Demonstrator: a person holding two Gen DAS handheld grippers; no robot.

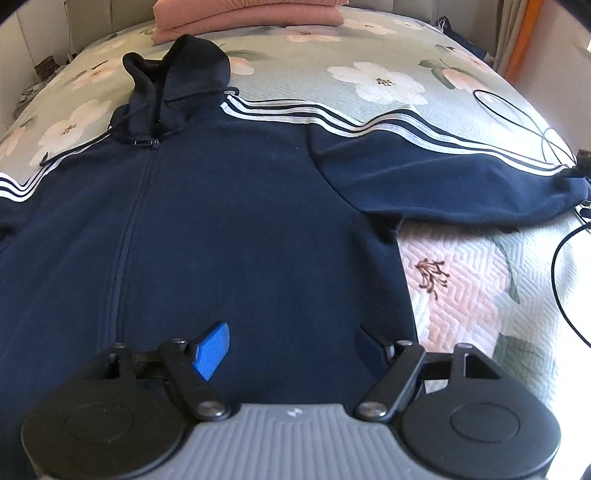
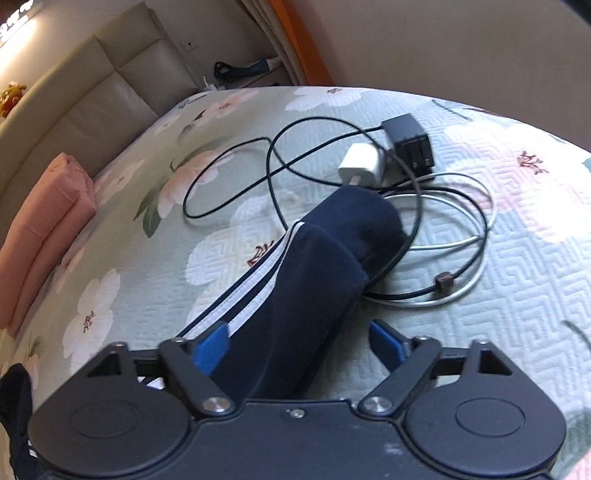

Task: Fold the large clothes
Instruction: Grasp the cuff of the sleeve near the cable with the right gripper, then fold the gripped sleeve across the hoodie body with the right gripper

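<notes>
A navy zip hoodie point(image 1: 229, 206) with white sleeve stripes lies front up, spread flat on the floral bed cover point(image 1: 472, 280). Its hood point(image 1: 184, 77) points to the far end and its right sleeve point(image 1: 443, 173) stretches out to the right. My left gripper point(image 1: 295, 350) is open, low over the hoodie's lower hem; its right finger is hidden against the dark cloth. My right gripper point(image 2: 299, 343) is open with its jaws either side of the sleeve point(image 2: 314, 273), near the cuff point(image 2: 365, 218). The blue pads point(image 2: 210, 350) do not press the cloth.
Black and white charger cables point(image 2: 443, 236) with a white plug point(image 2: 362, 166) and a black adapter point(image 2: 408, 142) lie by and under the cuff. A folded pink blanket point(image 1: 251, 18) sits at the head of the bed, also in the right wrist view point(image 2: 44, 229). A padded headboard point(image 2: 92, 81) stands behind.
</notes>
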